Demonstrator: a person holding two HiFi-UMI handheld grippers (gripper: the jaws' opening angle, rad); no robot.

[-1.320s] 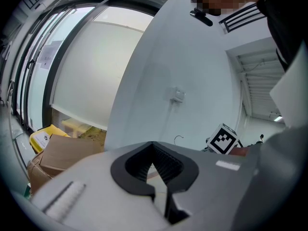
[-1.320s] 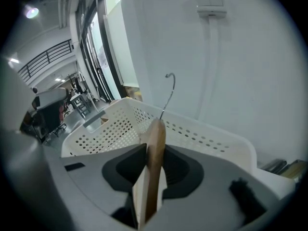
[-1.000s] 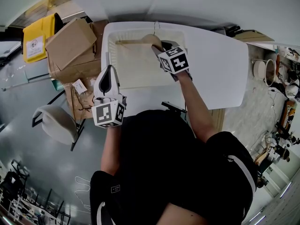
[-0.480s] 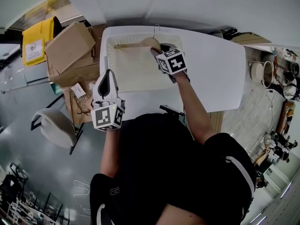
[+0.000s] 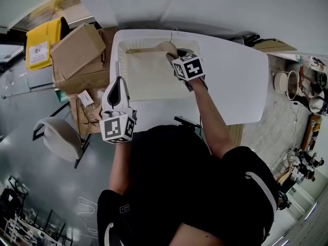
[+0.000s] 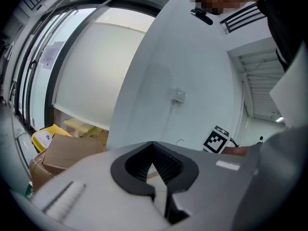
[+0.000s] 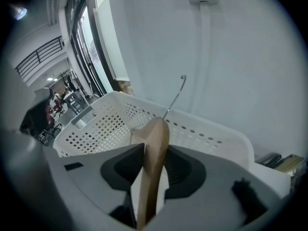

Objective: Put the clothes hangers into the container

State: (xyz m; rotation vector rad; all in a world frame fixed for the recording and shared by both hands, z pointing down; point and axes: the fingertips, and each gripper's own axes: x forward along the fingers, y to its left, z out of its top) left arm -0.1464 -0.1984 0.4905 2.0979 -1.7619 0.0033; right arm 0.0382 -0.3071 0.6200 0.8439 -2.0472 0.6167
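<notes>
A white perforated basket point(image 5: 119, 60) point(image 7: 96, 124) stands on the white table point(image 5: 236, 76). A wooden hanger point(image 5: 148, 47) point(image 7: 155, 131) lies along the basket's far wall, with its wire hook point(image 5: 173, 33) point(image 7: 178, 90) sticking up over the rim. My right gripper point(image 5: 172, 53) point(image 7: 155, 146) reaches down into the basket's far right corner. Its jaws have just been opening, and the hanger stands loosely between them. My left gripper point(image 5: 119, 80) point(image 6: 153, 145) hangs level at the table's near left edge, shut and holding nothing.
Cardboard boxes point(image 5: 77, 47) and a yellow bag point(image 5: 42, 41) crowd the floor left of the table. A grey chair point(image 5: 59, 137) stands near left. A small black object point(image 5: 187, 121) lies at the table's near edge. Clutter fills the floor at far right.
</notes>
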